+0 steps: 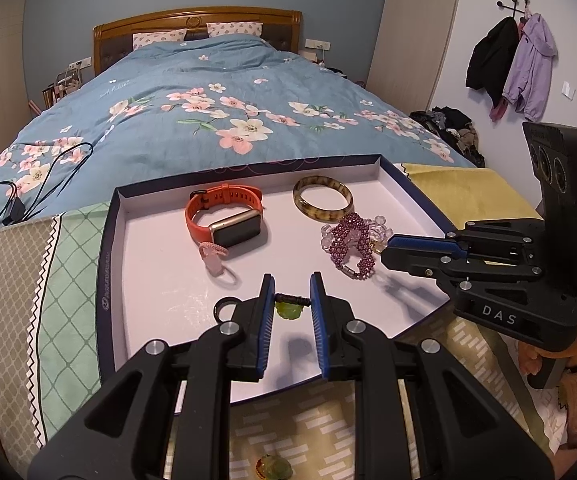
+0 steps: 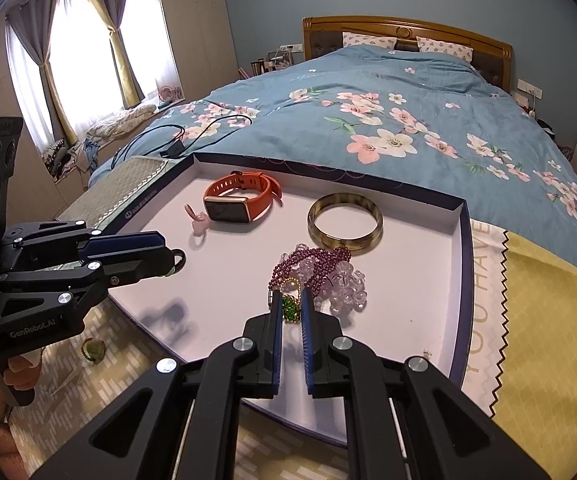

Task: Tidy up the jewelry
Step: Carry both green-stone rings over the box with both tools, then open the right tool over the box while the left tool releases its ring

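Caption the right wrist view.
Right gripper closes on a green ring beside beaded bracelets in a tray.

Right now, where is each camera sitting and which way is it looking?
Left wrist: rides on the left tool, facing the bed over the tray; its fingers hold a green pendant; the right tool and a hand show.
Right wrist: rides on the right tool, same direction; its fingers straddle a green ring; the left tool shows.
Both share the orange watch and bangle.
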Available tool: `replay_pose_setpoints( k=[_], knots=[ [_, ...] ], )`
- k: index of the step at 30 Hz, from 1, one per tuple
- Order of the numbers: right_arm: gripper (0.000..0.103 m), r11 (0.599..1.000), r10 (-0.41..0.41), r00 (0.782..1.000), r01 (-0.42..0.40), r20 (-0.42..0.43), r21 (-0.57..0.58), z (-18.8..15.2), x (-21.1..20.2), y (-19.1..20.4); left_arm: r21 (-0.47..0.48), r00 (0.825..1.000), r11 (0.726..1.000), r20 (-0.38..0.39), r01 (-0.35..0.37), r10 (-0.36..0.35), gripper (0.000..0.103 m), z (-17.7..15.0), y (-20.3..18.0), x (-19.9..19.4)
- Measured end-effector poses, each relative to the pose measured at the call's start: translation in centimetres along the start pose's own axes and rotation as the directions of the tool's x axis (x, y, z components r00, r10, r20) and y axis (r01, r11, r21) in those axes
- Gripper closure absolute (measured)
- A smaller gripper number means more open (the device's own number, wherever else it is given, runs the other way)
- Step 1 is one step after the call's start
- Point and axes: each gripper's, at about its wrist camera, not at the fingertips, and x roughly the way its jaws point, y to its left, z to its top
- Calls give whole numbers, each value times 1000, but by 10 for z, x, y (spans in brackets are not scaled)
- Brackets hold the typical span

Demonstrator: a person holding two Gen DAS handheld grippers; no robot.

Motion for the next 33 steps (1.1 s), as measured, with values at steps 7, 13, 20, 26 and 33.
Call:
replay_pose_setpoints(
  k=[7, 13, 20, 26, 33],
  knots=[
    [96, 1000, -12, 1000, 12, -15, -10, 0, 7, 1, 4, 1000, 1000, -11, -7, 7, 85, 0, 0, 6],
    [96, 999, -26, 999, 26, -25, -21, 0, 12, 2, 0, 1000, 1000, -24, -9, 9, 85, -1, -1, 13],
    [96, 999, -30, 999, 30, -30, -22, 0, 15, 3, -6, 999, 1000, -43, -11, 11, 85, -1, -1, 23],
    [94, 999, -37, 999, 37, -23, -19, -1, 16, 2, -7, 999, 1000, -52, -14, 14, 84, -2, -1, 27],
    [92, 999, -42, 999, 42, -4, -5, -3, 9, -1, -8, 1000, 1000, -28, -12, 12, 83, -2, -2, 24]
  ],
)
